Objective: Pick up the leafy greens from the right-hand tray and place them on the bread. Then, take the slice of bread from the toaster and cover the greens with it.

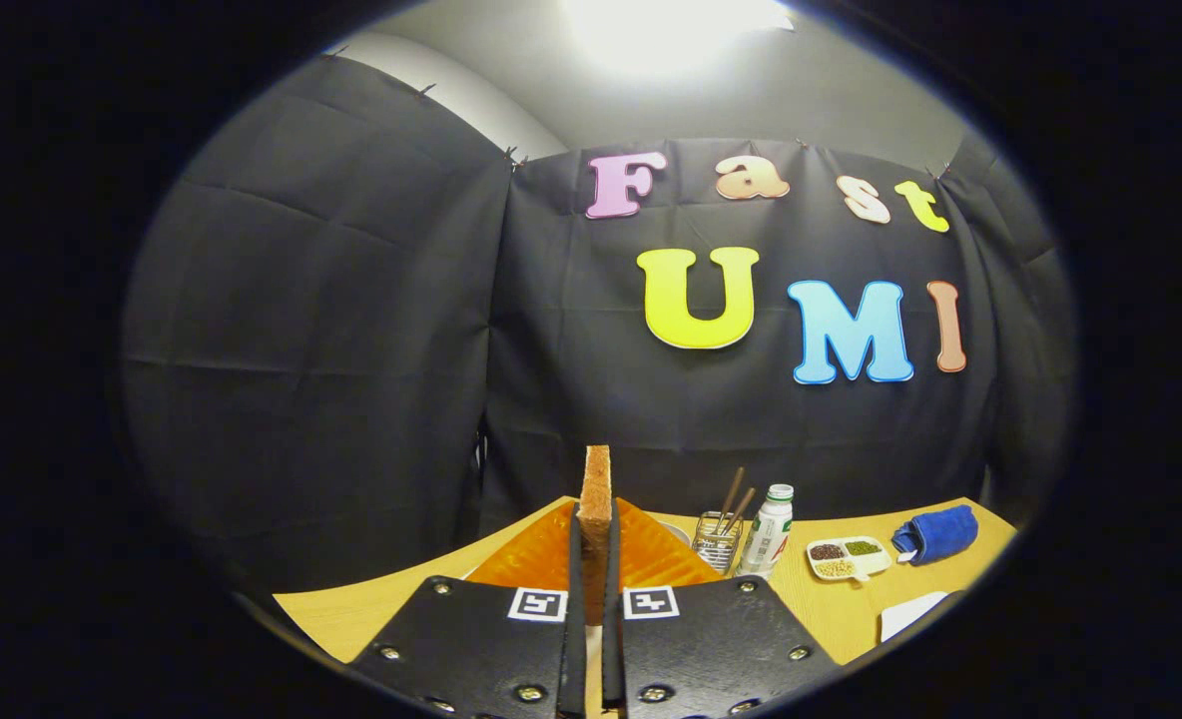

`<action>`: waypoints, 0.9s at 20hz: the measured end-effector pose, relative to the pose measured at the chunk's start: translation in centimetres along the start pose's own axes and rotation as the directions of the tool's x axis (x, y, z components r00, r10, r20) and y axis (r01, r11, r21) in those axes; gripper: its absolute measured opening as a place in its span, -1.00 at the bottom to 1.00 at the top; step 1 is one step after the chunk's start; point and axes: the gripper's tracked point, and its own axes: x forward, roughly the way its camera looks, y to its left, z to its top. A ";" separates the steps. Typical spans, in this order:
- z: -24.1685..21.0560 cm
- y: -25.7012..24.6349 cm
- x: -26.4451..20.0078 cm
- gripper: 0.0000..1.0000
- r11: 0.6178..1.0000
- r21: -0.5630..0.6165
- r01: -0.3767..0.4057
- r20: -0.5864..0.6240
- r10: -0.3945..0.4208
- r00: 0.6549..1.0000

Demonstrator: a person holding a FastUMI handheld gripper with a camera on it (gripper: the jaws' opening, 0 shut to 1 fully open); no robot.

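The slice of bread (597, 509) stands on edge, pinched between the two fingers of the tool (592, 569) and poking up past the tips at twelve o'clock — the tool is clamped on it, gripping low on the slice with most of it standing free above. That's the worry: a thin, soft slice held by its lower part could flop, tear or slide out when it gets tipped flat, and by my reading the second half of the task is under way with the laying-down not yet done.

Just beyond the fingers lies an orange mat (651, 559) on the counter (831, 609); the greens and the bottom slice I can't make out from here.

Out at two o'clock a wire holder with sticks (719, 539) stands just beside a small bottle (769, 529) — a swing that way could topple both. Farther round toward three o'clock, a divided dish of beans (848, 557) and a rolled blue cloth (938, 532), well apart from the mat. Something white (910, 614) lies at the counter's near edge at four o'clock. At ten o'clock the counter ends early — room there is short.
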 end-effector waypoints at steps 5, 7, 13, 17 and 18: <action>-0.6 -3.4 -0.7 -0.88 0.999 0.006 0.043 -0.014 -0.043 0.999; -1.3 -4.7 -1.0 -0.88 0.998 0.010 0.060 -0.029 -0.060 0.998; -4.8 -8.3 -1.2 -0.88 0.994 0.031 0.109 -0.093 -0.106 0.990; -7.3 -9.8 -1.0 -0.87 0.991 0.044 0.130 -0.136 -0.123 0.983; -7.8 -10.0 -0.9 -0.87 0.990 0.046 0.132 -0.145 -0.125 0.981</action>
